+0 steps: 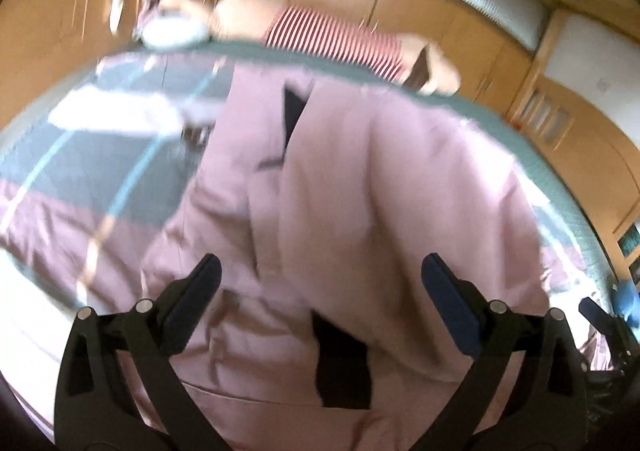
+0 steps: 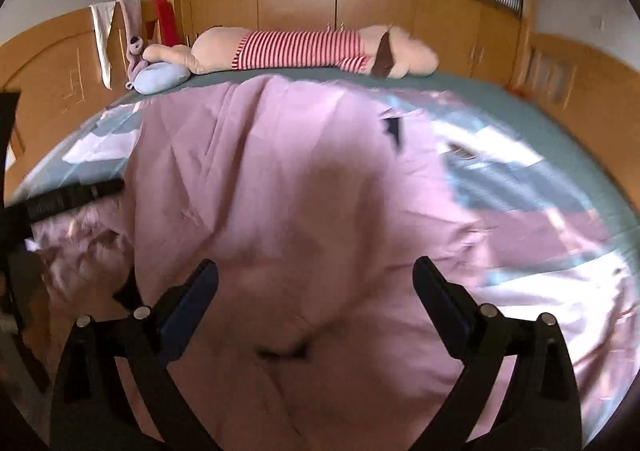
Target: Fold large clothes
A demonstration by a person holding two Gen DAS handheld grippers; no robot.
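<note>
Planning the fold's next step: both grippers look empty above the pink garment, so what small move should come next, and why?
Probably lower the right gripper to a near edge of the pink garment and pinch it. Both it and the left gripper hang open, holding nothing, while the garment lies spread and rumpled on the bed.

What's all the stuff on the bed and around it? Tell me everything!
pink garment: one, pink with dark trim, spread across the bed
bed cover: one, teal, grey and pink patches, under the garment
plush toy: one, cream with red-and-white stripes, lying along the far edge
small cushion: one, light blue, beside the toy
cabinets: several, light wood, behind the bed
left hand-held gripper: one, black, open above the garment
right hand-held gripper: one, black, open above the garment
</note>
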